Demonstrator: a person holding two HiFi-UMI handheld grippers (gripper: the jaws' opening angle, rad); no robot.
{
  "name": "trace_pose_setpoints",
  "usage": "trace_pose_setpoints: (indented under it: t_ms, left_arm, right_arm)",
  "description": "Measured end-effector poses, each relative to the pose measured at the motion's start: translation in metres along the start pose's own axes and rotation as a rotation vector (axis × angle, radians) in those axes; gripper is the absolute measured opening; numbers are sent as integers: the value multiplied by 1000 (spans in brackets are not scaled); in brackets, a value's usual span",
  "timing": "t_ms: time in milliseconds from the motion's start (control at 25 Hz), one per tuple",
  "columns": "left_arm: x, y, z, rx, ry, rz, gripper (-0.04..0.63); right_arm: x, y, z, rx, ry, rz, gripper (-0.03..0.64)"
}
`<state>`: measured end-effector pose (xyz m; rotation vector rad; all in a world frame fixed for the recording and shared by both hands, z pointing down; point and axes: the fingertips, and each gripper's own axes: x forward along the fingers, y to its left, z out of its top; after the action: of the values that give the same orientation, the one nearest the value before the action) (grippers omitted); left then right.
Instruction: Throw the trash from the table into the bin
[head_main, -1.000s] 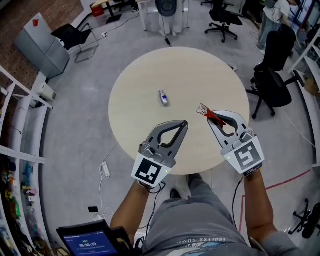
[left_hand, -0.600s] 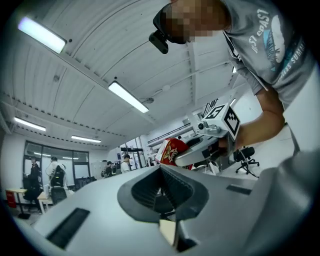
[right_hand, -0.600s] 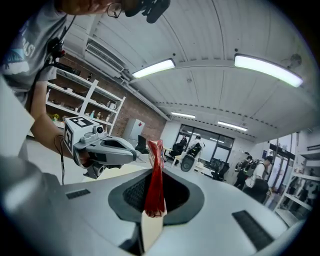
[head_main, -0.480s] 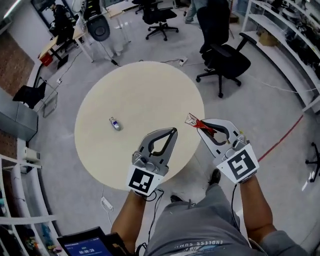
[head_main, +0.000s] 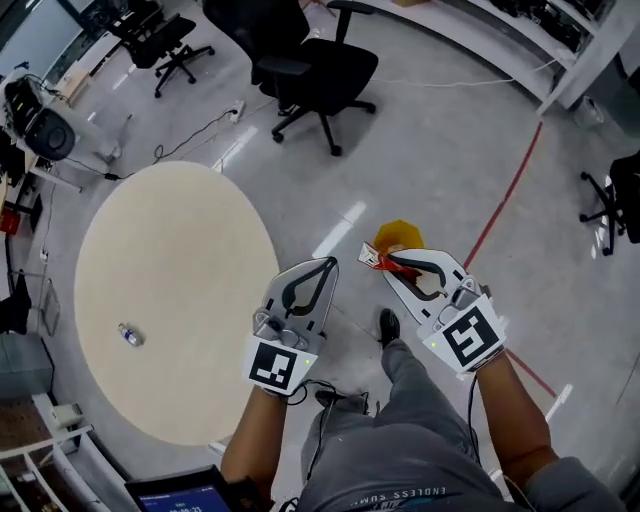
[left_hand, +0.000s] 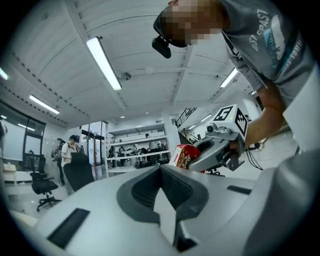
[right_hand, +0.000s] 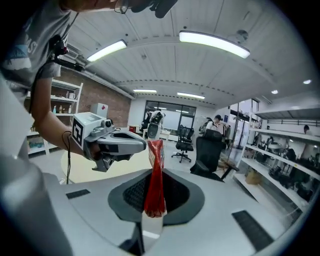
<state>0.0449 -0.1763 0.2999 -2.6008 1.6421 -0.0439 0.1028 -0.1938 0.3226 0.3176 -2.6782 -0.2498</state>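
Left gripper (head_main: 322, 266) pressed together with nothing held, red snack wrapper (right_hand: 154, 180) pinched upright by the right gripper (head_main: 386, 262), its top sticking out past the tips, yellow object (head_main: 399, 236) on the floor just beyond, small bottle (head_main: 129, 335) lying on the round table (head_main: 180, 250)

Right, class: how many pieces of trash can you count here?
2. A red wrapper pinched in the right claw; a small bottle lying on the round table. More may be hidden.

right gripper (head_main: 388, 268) half hides a yellow thing (head_main: 401, 234); tiny tabletop item (head_main: 129, 335) unidentifiable.
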Motion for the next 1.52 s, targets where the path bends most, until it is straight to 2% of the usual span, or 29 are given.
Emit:
trace_pose_setpoints:
  t_ms: [160, 360, 640, 960, 1320, 1520]
  left_arm:
    - [76, -15, -65, -61, 48, -81, 34]
    - [143, -18, -144, -111, 113, -142, 32]
    - [199, -30, -252, -170, 176, -195, 34]
    - [241, -41, -358, -194, 242, -234, 34]
    - [267, -57, -449, -213, 320, -258, 34]
    - [275, -64, -479, -218, 339, -265, 32]
  right_arm:
    - [4, -46, -87, 85, 65, -38, 40]
    - [33, -85, -172, 195, 90, -62, 40]
    - [64, -106, -290, 311, 128, -85, 40]
    - [105, -116, -416, 402, 192, -109, 40]
    - [138, -117, -513, 451, 231, -89, 40]
    - [148, -117, -550, 482, 247, -84, 40]
